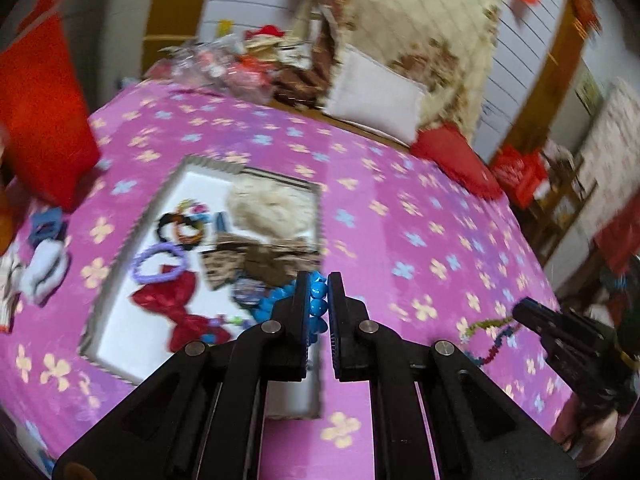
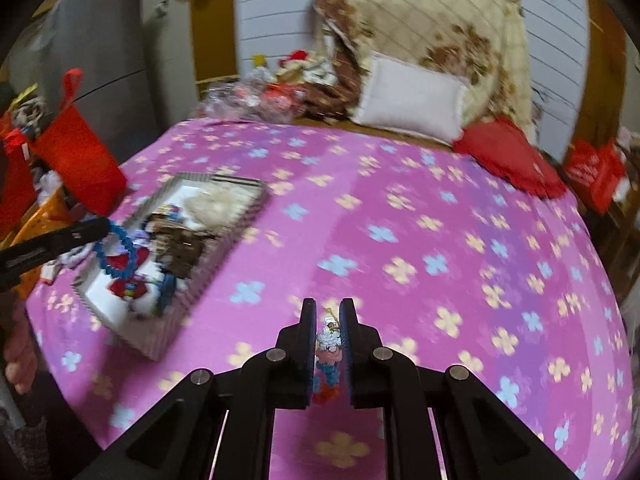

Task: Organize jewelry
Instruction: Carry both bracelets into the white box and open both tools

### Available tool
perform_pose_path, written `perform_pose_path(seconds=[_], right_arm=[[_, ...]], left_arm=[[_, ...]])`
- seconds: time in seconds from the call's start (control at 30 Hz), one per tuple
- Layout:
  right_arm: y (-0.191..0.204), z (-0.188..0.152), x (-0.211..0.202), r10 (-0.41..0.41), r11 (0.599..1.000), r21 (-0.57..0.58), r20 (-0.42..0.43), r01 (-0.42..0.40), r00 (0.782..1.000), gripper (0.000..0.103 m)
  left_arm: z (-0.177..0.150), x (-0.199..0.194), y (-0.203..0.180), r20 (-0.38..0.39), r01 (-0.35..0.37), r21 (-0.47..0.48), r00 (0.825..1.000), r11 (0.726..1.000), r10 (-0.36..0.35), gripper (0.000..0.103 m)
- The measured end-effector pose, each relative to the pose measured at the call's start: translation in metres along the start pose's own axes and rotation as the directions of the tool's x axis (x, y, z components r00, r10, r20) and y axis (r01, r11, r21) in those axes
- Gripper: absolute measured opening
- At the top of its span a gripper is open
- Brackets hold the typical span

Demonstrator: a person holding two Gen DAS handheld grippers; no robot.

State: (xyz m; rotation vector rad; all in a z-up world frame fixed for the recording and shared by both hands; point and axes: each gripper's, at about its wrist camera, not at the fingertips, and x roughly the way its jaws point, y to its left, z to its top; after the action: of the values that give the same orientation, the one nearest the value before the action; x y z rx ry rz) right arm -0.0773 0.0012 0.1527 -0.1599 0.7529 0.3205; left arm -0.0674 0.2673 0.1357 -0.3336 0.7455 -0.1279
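Both claws are mid-carry: left gripper (image 1: 319, 300) pinches a blue bead bracelet (image 1: 316, 294) above the tray (image 1: 120, 264), right gripper (image 2: 327, 344) clamps a multicolored bead strand (image 2: 329, 354) over the blanket (image 2: 400, 220). Next, I'd guess, each piece needs its own spot to lie flat.

A bracelet of round glossy blue beads (image 1: 318, 294) is hanging as a loop above the bed, its upper part pinched between closed jaws; the right wrist view shows it dangling over the near end of the tray. A slim multicoloured beaded strand (image 2: 329, 354), with white, pink, blue and red pieces and a small gold fitting at its top, is sitting clamped between the other closed jaws, its tail trailing loosely in the left wrist view. A shallow rectangular white tray with a striped rim (image 1: 132, 236) is lying flat on the pink flowered bedspread, holding a purple scrunchie ring (image 1: 158, 266), a shiny red bow (image 1: 180, 304), dark hair loops (image 1: 180, 226) and blurred brown pieces.
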Motion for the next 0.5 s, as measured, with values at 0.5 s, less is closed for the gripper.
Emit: perform_pose_path(seconds=[0.5], right_arm=[[0.161, 0.041, 0.047, 0.23, 0.955, -0.175, -0.085, -0.241, 0.97, 0.011]], left_arm=[[-0.007, 0.016, 0.115, -0.092, -0.127, -0.222, 0.99, 0.967, 0.108, 0.007]])
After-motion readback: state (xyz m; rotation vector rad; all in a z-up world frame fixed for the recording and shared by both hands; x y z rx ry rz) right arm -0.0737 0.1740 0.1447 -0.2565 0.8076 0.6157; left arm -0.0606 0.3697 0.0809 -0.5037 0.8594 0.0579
